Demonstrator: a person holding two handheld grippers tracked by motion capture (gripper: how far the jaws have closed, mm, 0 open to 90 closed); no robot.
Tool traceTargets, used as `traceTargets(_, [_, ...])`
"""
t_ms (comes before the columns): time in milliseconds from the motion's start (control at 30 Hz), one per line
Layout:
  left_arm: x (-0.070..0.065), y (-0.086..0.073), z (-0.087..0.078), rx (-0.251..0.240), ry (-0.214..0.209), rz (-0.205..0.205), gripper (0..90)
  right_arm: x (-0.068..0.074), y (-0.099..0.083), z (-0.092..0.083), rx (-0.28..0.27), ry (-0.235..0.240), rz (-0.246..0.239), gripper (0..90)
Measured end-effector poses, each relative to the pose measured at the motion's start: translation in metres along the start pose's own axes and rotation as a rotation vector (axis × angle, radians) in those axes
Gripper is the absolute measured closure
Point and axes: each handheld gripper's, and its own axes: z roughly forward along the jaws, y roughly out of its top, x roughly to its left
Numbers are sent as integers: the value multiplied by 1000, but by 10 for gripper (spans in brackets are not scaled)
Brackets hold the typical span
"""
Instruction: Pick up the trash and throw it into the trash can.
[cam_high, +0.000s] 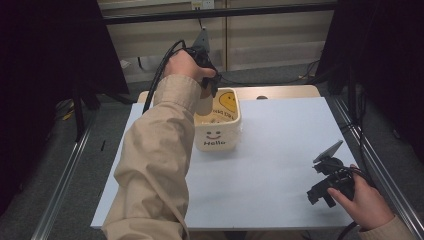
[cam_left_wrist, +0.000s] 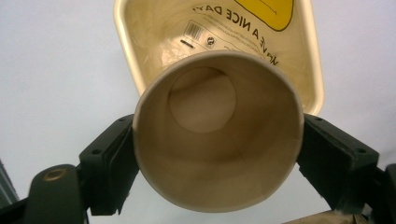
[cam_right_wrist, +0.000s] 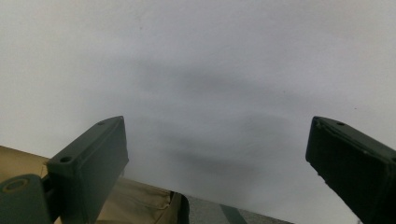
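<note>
A cream paper cup (cam_left_wrist: 215, 140) sits between the jaws of my left gripper (cam_left_wrist: 215, 154), mouth toward the camera and empty inside. Both pads press its sides. In the high view the left gripper (cam_high: 209, 90) hangs over the back left corner of a cream bin (cam_high: 218, 141) with a smiley face and "Hello" on its front, and the cup (cam_high: 203, 105) dips into the bin's mouth. The bin's inner wall (cam_left_wrist: 154, 37) lies right behind the cup. My right gripper (cam_high: 320, 192) rests low over the white table near the front right, jaws wide apart around nothing (cam_right_wrist: 215, 154).
The white table top (cam_high: 280, 150) spreads around the bin. A wooden edge (cam_high: 280, 92) runs along its far side. Metal rails (cam_high: 375, 160) flank the table on both sides, with dark curtains beyond. A tan sleeve (cam_high: 155, 165) crosses the left half.
</note>
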Motion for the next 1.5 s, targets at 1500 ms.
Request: traceTargets(1500, [18, -33, -98, -106, 19, -30, 101, 6, 2, -1, -4, -4, -13, 56])
